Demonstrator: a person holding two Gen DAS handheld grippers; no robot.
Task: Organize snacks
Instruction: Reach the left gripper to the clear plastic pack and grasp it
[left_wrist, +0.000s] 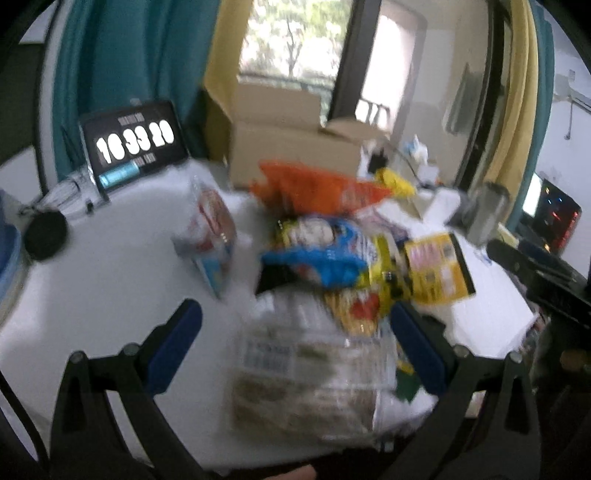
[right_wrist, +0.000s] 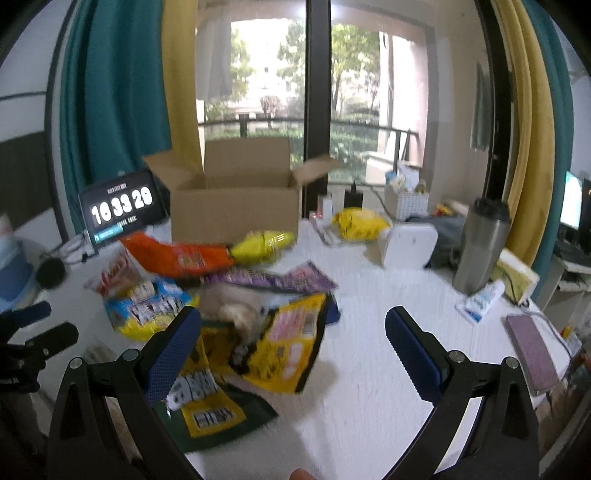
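A pile of snack packets lies on the white table (right_wrist: 369, 295): an orange bag (right_wrist: 177, 258), a small yellow bag (right_wrist: 262, 245), a purple packet (right_wrist: 273, 278), a blue-and-yellow pack (right_wrist: 147, 306), a yellow-black pouch (right_wrist: 288, 343). An open cardboard box (right_wrist: 236, 199) stands behind them. My left gripper (left_wrist: 295, 332) is open above a clear packet (left_wrist: 306, 369) that lies between its fingers, apart from the pads. My right gripper (right_wrist: 293, 332) is open and empty over the pile's right edge. The orange bag (left_wrist: 317, 188) and the box (left_wrist: 284, 147) also show in the left wrist view.
A tablet clock (right_wrist: 122, 210) stands at the back left. A steel tumbler (right_wrist: 480, 247), a white device (right_wrist: 406, 245), another yellow bag (right_wrist: 358, 221), a small tube (right_wrist: 480, 301) and a purple notebook (right_wrist: 535, 347) sit at the right. The left gripper's frame (right_wrist: 29, 332) shows at the left edge.
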